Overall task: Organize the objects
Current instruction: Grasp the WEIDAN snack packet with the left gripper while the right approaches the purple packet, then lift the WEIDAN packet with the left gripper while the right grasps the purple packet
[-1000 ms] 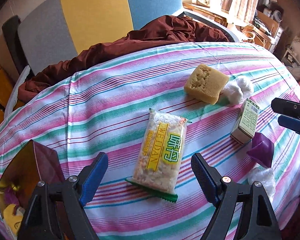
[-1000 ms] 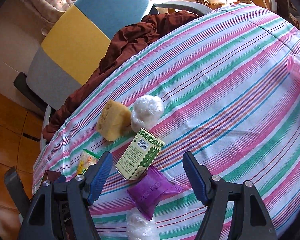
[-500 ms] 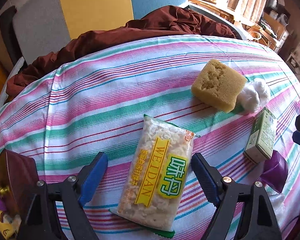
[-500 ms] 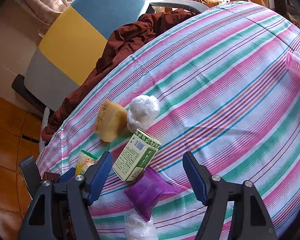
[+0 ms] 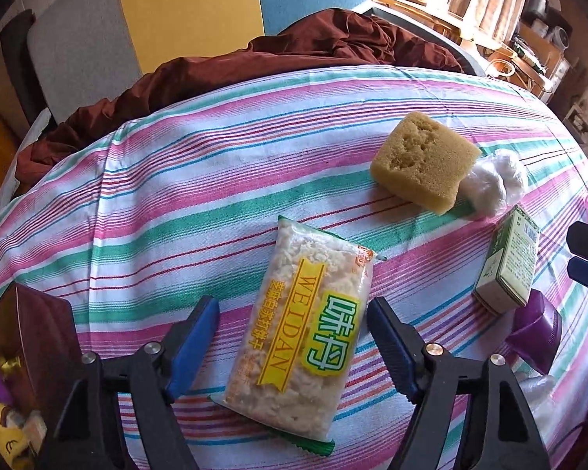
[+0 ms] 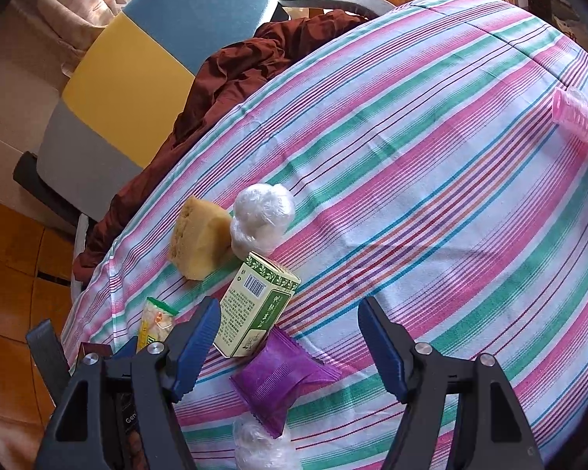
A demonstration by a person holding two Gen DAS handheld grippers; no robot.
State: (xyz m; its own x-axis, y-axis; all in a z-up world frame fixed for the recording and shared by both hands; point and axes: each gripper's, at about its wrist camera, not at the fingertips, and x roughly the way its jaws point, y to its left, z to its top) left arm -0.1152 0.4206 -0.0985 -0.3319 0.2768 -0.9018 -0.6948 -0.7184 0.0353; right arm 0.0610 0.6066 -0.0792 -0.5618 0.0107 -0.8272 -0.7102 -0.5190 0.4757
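We look down on a counter [image 5: 176, 196] draped in a cloth of pink, green and white stripes. At its left edge stands an open dark-brown box [image 5: 31, 337] with small wrapped sweets inside. Next comes our left tool [image 5: 294, 337], its blue-padded jaws closing around a clear plastic packet of pale crackers with a yellow and green label [image 5: 302, 333]. The packet lies flat between the jaws near the counter's front edge; the right pad is just beside its edge, the left pad apart from it. Further right and nearer the far edge lies a tan block of sponge [image 5: 423, 160], touching a ball of crumpled clear plastic wrap [image 5: 490, 184]. Just in front of these, a green and cream cardboard carton [image 6: 254, 305] lies tilted, with a purple foil sachet [image 6: 282, 384] beside it and another wad of clear wrap [image 6: 258, 446] at the front edge. Our right tool [image 6: 290, 337] hangs above the sachet, jaws apart, gripping nothing. A pink ridged plastic roller [image 6: 580, 125] lies near the right edge.
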